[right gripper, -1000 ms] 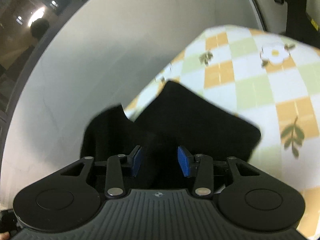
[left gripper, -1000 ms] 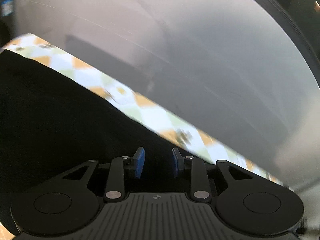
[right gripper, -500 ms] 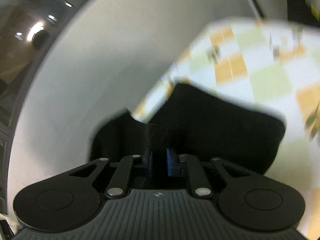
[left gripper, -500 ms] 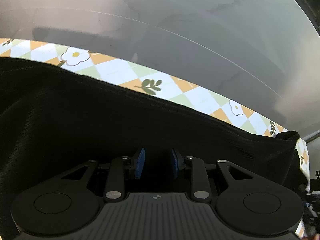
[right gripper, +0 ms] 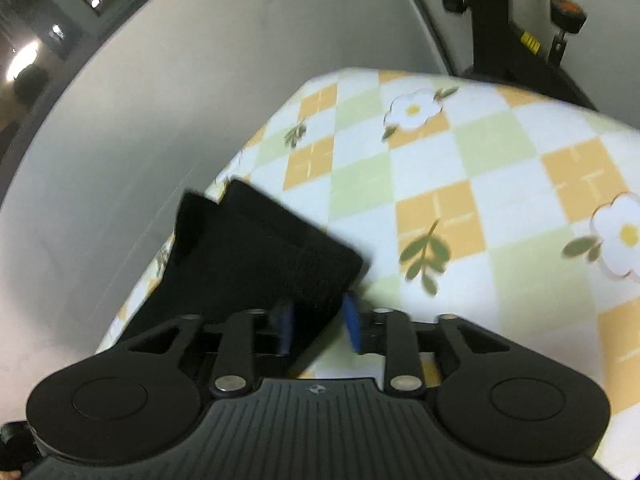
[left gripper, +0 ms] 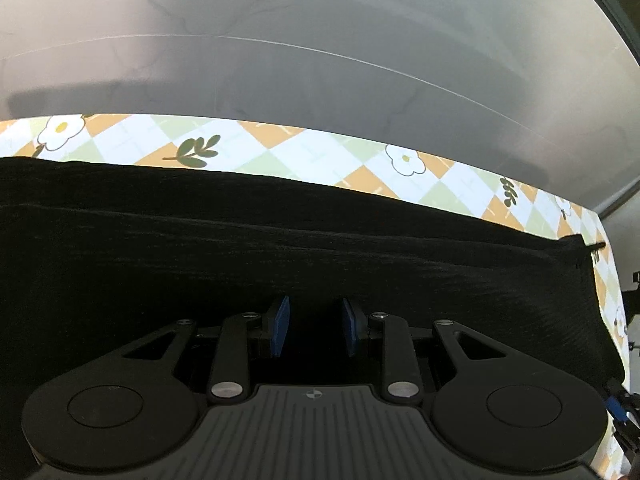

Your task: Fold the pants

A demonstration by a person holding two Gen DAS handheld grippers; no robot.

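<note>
While the black pants (left gripper: 280, 248) stretch along the checked tablecloth (left gripper: 320, 152), leaving a bare strip at its far edge, the left gripper (left gripper: 315, 330) pinches their fabric. The right gripper (right gripper: 319, 322) is opening astride a hem corner, with open cloth rightward.

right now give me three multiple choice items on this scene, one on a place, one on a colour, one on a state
1. Where do the pants lie?
A. on the patterned tablecloth
B. on a chair
C. on the floor

2. What colour are the pants?
A. red
B. black
C. white

3. How do the pads of the right hand-held gripper stand?
A. shut with nothing between them
B. apart, with a corner of the pants between them
C. closed on a flower

Key:
1 A, the checked cloth shows all around the fabric.
2 B, the fabric is black in both views.
3 B, the blue pads are opening, with the corner of the pants in the gap.
</note>
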